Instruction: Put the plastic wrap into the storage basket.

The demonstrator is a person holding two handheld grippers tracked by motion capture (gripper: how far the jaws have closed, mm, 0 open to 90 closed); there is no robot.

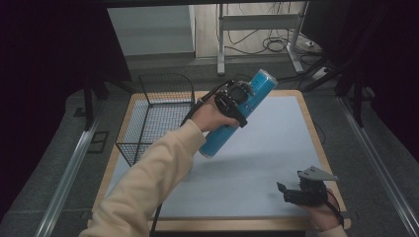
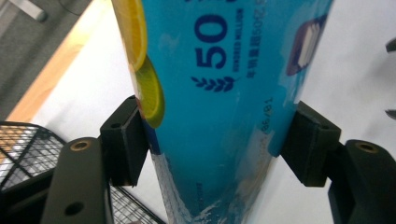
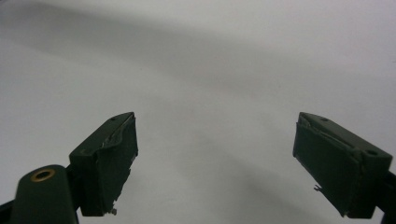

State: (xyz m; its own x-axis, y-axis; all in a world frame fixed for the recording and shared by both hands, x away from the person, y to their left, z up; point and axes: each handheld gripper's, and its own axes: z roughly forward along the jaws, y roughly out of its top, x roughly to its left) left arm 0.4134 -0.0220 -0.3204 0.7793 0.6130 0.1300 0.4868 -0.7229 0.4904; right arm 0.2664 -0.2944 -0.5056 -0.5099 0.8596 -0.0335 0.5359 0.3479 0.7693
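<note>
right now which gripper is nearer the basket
Left. The left gripper holds the blue tube in the air just right of the wire basket; the right gripper sits open at the table's near right corner, far from it.

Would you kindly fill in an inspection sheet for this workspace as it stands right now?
Surface: pale mat on a wood-edged table, bare near the right gripper.
Job's things: blue tube with citrus print, held tilted in the air above the mat; black wire basket at the table's far left corner, nothing seen inside.
Clutter: nothing seen.
Grippers: left gripper shut on the blue tube at mid-body; right gripper open, low at the near right corner.
Cables: black cable trailing from the left gripper; loose cables on the floor beyond the table.
Surroundings: white desk frame behind, dark drapes at both sides.
</note>
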